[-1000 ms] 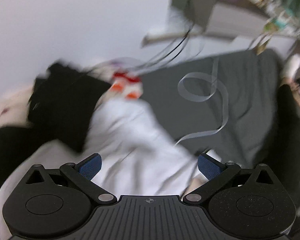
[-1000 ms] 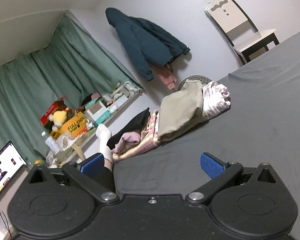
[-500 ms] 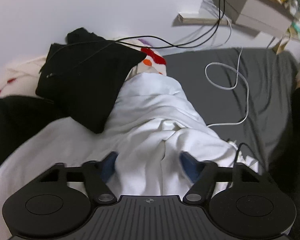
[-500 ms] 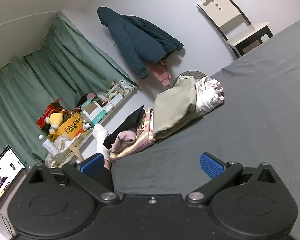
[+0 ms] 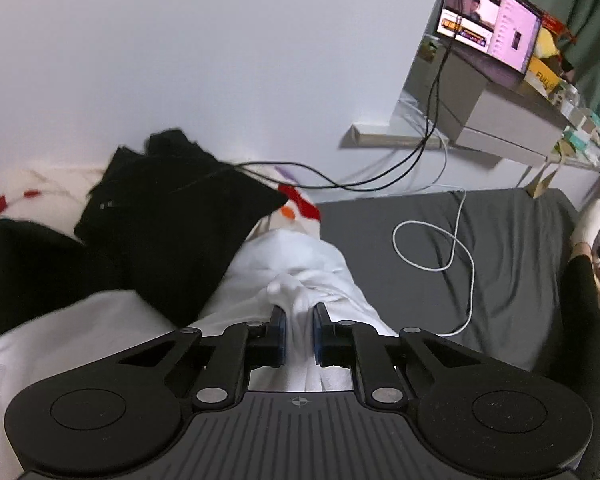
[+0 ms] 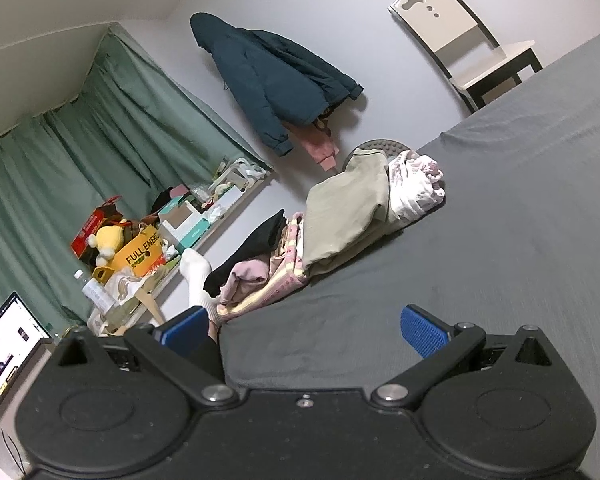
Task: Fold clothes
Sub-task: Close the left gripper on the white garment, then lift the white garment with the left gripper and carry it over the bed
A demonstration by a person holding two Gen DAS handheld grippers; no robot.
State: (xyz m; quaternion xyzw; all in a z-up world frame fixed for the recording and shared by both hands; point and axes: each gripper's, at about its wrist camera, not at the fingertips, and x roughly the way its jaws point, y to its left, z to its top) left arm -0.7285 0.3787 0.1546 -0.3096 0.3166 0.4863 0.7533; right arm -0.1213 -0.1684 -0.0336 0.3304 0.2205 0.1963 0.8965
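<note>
A white garment (image 5: 300,264) lies bunched on the dark grey bed sheet (image 5: 500,248). My left gripper (image 5: 298,338) is shut on a pinched fold of it, and the cloth bulges out just past the blue pads. A black garment (image 5: 172,220) lies over the pile to the left. In the right wrist view my right gripper (image 6: 300,330) is open and holds nothing, hovering over bare grey sheet (image 6: 500,220). A stack of folded clothes (image 6: 340,220), beige on top, sits at the bed's far edge.
A white cable (image 5: 452,256) loops on the sheet right of the white garment; black cables run up to a laptop (image 5: 488,16) on a ledge. A person's socked foot (image 6: 196,276) rests by the folded stack. A chair (image 6: 460,48) and hanging dark jacket (image 6: 276,84) stand by the wall.
My left gripper came down onto the white garment and shut on a fold of it. The right gripper stayed open and shifted only slightly.
</note>
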